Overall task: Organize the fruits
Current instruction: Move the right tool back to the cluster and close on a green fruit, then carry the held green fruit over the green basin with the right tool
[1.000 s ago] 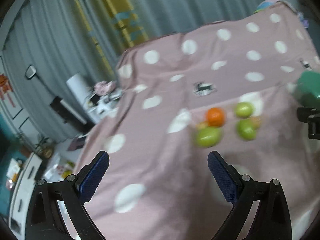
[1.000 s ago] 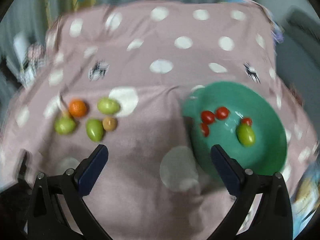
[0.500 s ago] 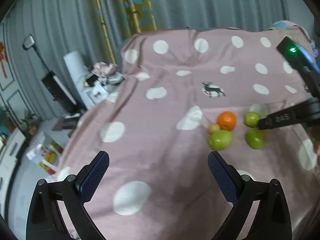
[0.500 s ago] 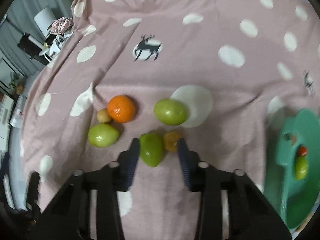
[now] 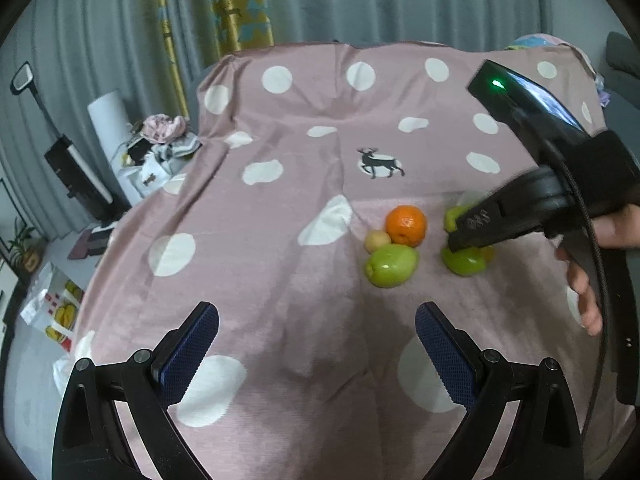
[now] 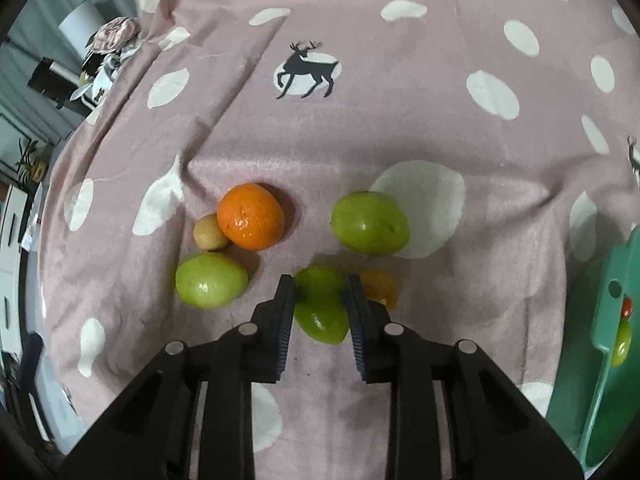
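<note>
We have the green fruit (image 6: 322,306) pinched between the right gripper (image 6: 320,292) jaws, low on the spotted pink cloth (image 6: 360,128) — a small orange fruit (image 6: 380,286) touches it, an orange (image 6: 251,216) lies nearby. Our left gripper (image 5: 316,320) hangs with jaws wide and empty — the green plate (image 6: 608,320) sits at the right edge.

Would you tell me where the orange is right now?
In the right wrist view the orange lies on the spotted cloth, left of centre, touching a small tan fruit, with a green fruit just below.
</note>
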### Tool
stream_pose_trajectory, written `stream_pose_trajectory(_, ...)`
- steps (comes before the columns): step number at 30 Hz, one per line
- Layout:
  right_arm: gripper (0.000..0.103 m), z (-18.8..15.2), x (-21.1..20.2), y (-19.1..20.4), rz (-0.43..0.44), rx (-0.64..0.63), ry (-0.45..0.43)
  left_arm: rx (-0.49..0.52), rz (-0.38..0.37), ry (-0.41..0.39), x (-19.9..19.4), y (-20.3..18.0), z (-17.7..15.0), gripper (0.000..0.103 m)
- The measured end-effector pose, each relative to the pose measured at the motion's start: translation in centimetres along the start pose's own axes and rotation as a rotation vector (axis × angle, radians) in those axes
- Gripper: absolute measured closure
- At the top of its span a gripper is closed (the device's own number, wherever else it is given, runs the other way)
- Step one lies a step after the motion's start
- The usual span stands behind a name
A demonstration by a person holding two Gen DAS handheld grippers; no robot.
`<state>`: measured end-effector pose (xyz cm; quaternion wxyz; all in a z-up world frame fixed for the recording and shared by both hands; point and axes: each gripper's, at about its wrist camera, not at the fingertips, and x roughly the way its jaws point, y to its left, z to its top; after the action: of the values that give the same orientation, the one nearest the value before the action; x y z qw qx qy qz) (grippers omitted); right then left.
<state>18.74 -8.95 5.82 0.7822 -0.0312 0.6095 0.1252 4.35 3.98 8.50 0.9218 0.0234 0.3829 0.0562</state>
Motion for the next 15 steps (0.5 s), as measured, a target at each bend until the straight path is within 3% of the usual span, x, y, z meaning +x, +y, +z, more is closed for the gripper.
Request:
stream_pose_trajectory(5,0.071,0.2,0.4,-0.1,0.011,0.001,0.014,0.004,-0.136,-0.022,-0.3,-0.7,0.1,0.005)
stream_pose_trajectory(13,0.069,0.2,1.7,0.5,0.018,-0.023,0.066,-0.030,-0.130,0.002,0.0,-0.3,-0.1,0.005)
stream_pose_trajectory(15,0.069,0.1,1.4,-0.3,0.037,0.055,0.037,-0.035,-0.141,0.018,0.3,-0.2,-0.1,0.005)
